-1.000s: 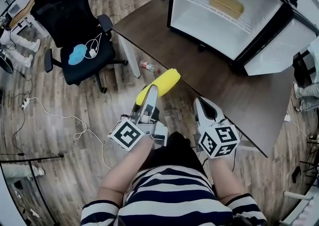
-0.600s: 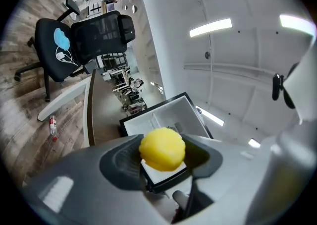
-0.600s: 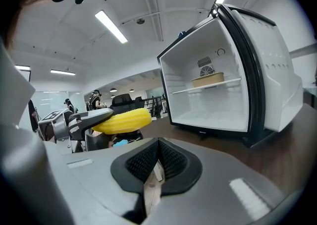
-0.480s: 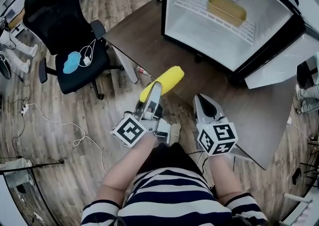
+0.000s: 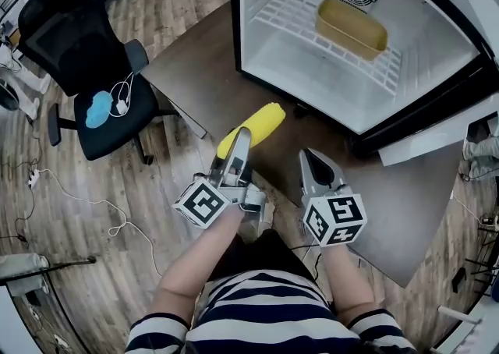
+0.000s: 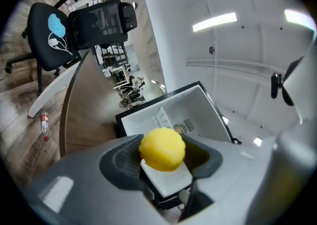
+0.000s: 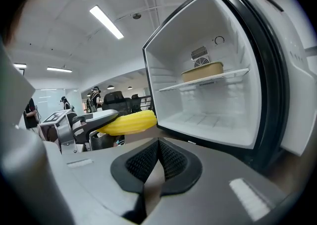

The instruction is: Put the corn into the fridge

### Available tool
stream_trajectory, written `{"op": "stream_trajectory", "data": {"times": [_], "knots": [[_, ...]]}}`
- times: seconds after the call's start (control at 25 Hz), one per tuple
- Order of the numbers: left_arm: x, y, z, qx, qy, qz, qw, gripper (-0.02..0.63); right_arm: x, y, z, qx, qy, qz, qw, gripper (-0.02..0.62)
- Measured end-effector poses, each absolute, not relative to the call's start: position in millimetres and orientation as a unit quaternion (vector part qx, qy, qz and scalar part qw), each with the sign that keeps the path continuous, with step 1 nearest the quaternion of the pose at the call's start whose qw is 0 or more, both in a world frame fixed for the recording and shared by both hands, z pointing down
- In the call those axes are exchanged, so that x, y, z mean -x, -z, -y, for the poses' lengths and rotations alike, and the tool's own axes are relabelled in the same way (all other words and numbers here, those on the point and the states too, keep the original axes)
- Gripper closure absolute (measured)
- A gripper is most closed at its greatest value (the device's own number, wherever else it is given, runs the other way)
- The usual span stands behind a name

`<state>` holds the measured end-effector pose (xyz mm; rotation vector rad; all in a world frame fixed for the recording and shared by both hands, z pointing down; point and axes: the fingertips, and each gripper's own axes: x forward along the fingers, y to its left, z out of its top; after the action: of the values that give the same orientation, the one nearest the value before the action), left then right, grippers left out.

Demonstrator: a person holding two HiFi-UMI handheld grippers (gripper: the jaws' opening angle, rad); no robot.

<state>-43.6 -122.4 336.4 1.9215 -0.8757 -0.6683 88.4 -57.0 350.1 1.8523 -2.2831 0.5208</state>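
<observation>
The yellow corn point(image 5: 252, 129) is clamped in my left gripper point(image 5: 239, 142), held above the brown table's near edge and pointing toward the fridge. In the left gripper view the corn's end point(image 6: 162, 149) fills the space between the jaws. The small fridge point(image 5: 437, 103) stands on the table with its door swung open at the right; its white interior holds a wire shelf point(image 5: 308, 21) with a tan tub point(image 5: 351, 28) on it. My right gripper point(image 5: 313, 161) hovers beside the left one, jaws together and holding nothing. From the right gripper view, the corn point(image 7: 128, 122) sits left of the fridge opening point(image 7: 208, 105).
The brown table point(image 5: 398, 189) carries the fridge. A black office chair point(image 5: 78, 72) with a blue mask and cables stands on the wood floor at left. A small bottle point(image 6: 44, 122) lies on the floor by the table leg. White cables trail across the floor.
Both grippers and the corn have come closer to the fridge, which now looms larger and nearer in the head view. The left grip on the corn is unchanged.
</observation>
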Motion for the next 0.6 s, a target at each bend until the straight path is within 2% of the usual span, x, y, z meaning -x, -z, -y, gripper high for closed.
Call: {"op": "stream_trajectory", "data": {"times": [0.6], "knots": [[9,-367,200,-0.762,0.271,0.386,0.444,0.606,-122,-379,139,-0.628,-0.178,0.754,0.077,0.604]]}}
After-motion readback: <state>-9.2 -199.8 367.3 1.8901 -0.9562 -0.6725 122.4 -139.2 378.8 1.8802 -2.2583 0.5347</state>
